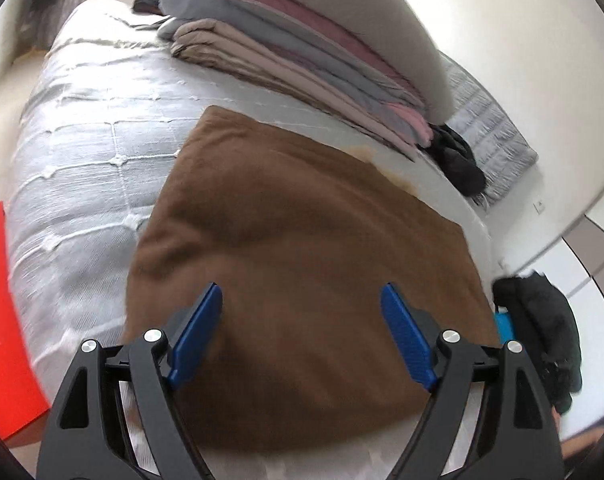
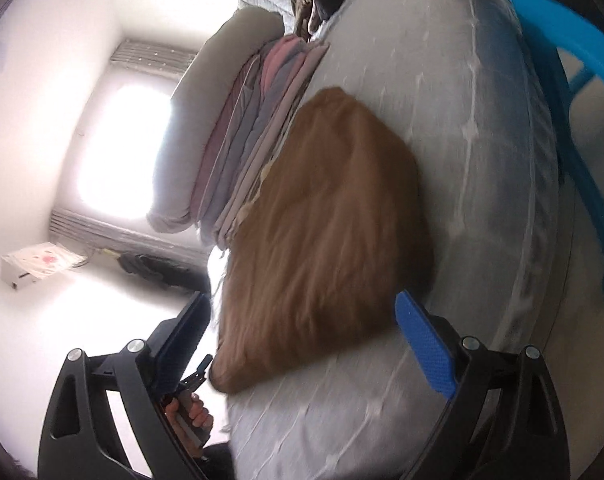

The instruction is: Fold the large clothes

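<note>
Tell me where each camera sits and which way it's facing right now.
Left wrist: on the left gripper, angled down over the folded brown fleece garment on the grey bedspread; only its open blue-padded fingers show.
Right wrist: on the right gripper, rolled sideways, facing the bed and bright window; open fingers and a hand show.
Shared: the garment, bedspread and stack of folded bedding.

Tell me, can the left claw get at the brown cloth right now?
Probably yes. The left claw hangs open, empty, right over the brown cloth, which lies flat on the bed with nothing on top. The stack sits behind it, out of the way.
</note>
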